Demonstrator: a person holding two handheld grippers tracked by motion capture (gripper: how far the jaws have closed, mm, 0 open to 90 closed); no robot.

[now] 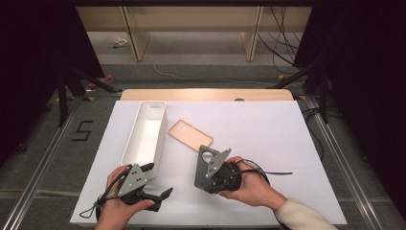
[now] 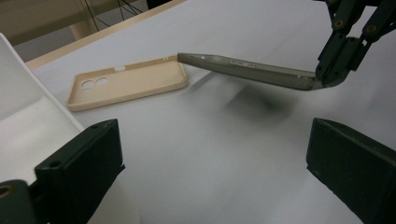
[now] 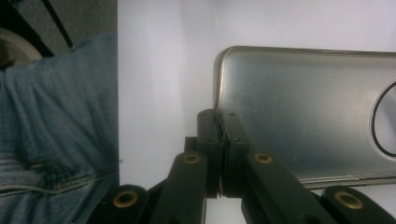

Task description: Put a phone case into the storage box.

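Flat grey metal-backed phone (image 2: pixel 247 71) held off the white desk (image 1: pixel 268 129), tilted, pinched at one corner by the right tool (image 3: pixel 219 140), jaws clamped on its edge. One end hangs just beside the beige rubber phone case (image 1: pixel 190 132), which lies camera holes up; touching or not, cannot tell. Long white plastic bin (image 1: pixel 144 132) left of the case. Left tool (image 1: pixel 158 184) near the bin's near end, jaws wide, nothing between. Small print on phone edge, unreadable. Floor marking "5" (image 1: pixel 82 130).
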